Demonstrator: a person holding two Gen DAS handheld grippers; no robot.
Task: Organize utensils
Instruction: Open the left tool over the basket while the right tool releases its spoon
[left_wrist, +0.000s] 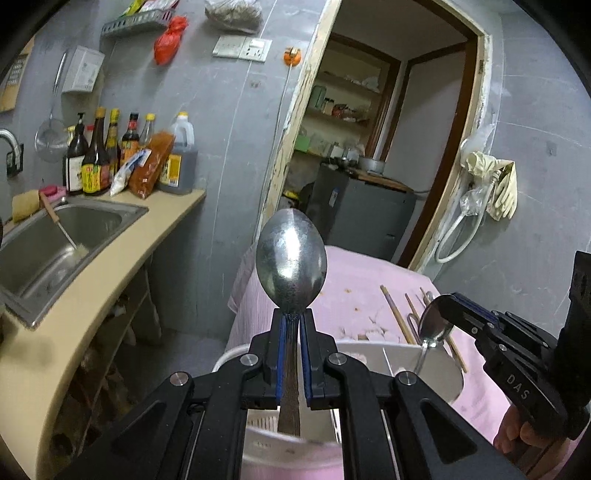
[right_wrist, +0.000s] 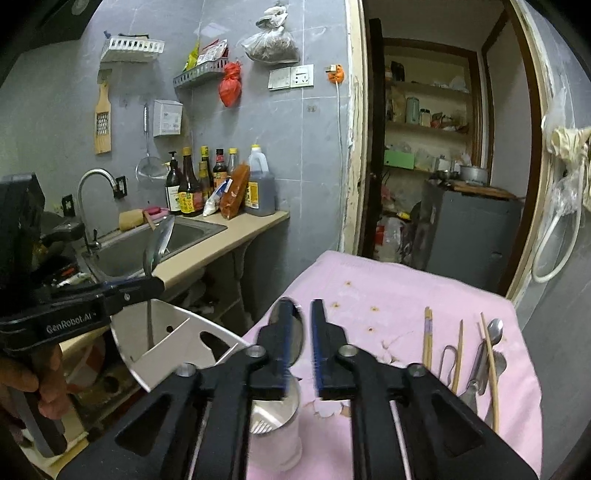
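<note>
My left gripper (left_wrist: 291, 314) is shut on the neck of a steel spoon (left_wrist: 291, 258), bowl up, with the handle reaching down into a white utensil holder (left_wrist: 369, 347). The right wrist view shows this left gripper (right_wrist: 155, 284) and its spoon (right_wrist: 159, 243) over the holder's divider (right_wrist: 184, 343). My right gripper (right_wrist: 303, 306) stands open, and a second spoon (right_wrist: 291, 332) sits between its jaws, against the left finger, handle down in the holder. That spoon (left_wrist: 436, 321) and the right gripper (left_wrist: 448, 301) also appear at the right. Chopsticks (right_wrist: 428, 339) and more spoons (right_wrist: 493, 332) lie on the pink cloth (right_wrist: 369, 288).
A steel sink (left_wrist: 74, 229) in a beige counter (left_wrist: 122, 258) runs along the left, with sauce bottles (left_wrist: 96, 155) at its far end. A doorway and a dark cabinet (right_wrist: 469, 229) lie behind the table. A hand (right_wrist: 40, 384) grips the left tool's handle.
</note>
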